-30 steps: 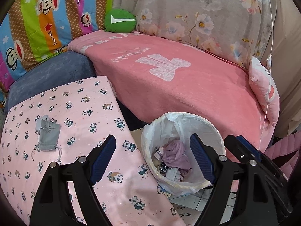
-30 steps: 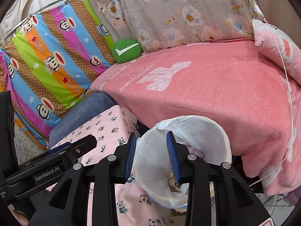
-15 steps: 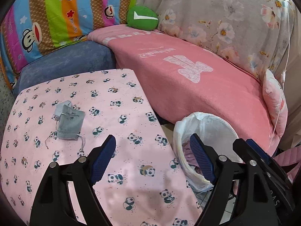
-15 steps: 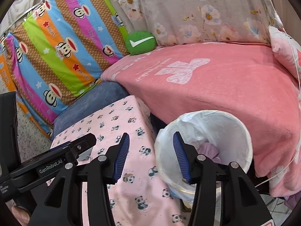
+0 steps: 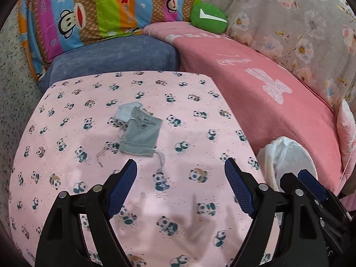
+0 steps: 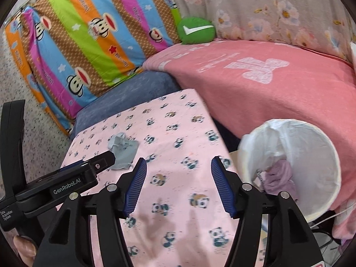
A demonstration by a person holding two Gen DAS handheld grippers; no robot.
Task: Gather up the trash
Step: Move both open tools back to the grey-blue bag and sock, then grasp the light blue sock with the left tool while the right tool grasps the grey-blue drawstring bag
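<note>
While both grippers hang over the panda-print cover [image 5: 66, 178], this entry lists the scene from left to right.

Item one, far left: striped monkey-print cushion [image 5: 100, 6], propped upright behind a blue seat pad [image 5: 111, 55].

Item two, left of centre: grey drawstring pouch [image 5: 140, 135], lying flat on the cover with its cords trailing loose, and a paler crumpled scrap [image 5: 128, 111] touching its far edge. Judged the remaining trash. Neither is touched by any finger.

Item three, centre: left gripper [image 5: 180, 187], jaws spread wide and empty, pointing down at the cover just short of the pouch. In the right wrist view its body sits at lower left, partly masking the pouch [image 6: 123, 150].

Item four, centre right: right gripper [image 6: 178, 184], jaws apart and just been widening, nothing between them; only bare cover lies below.

Item five, right: white bin [image 6: 329, 146] lined with a plastic bag, standing against the pink blanket [image 6: 267, 89], already holding lilac crumpled material [image 6: 280, 175] and other scraps. Green round cushion [image 6: 195, 30] sits behind, at the blanket's far corner.

Step in hand, as judged: reaching for the next piece. Next move calls for the left gripper to advance and lower until its pads straddle the pouch body rather than the cords, then close firmly on the limp cloth.
</note>
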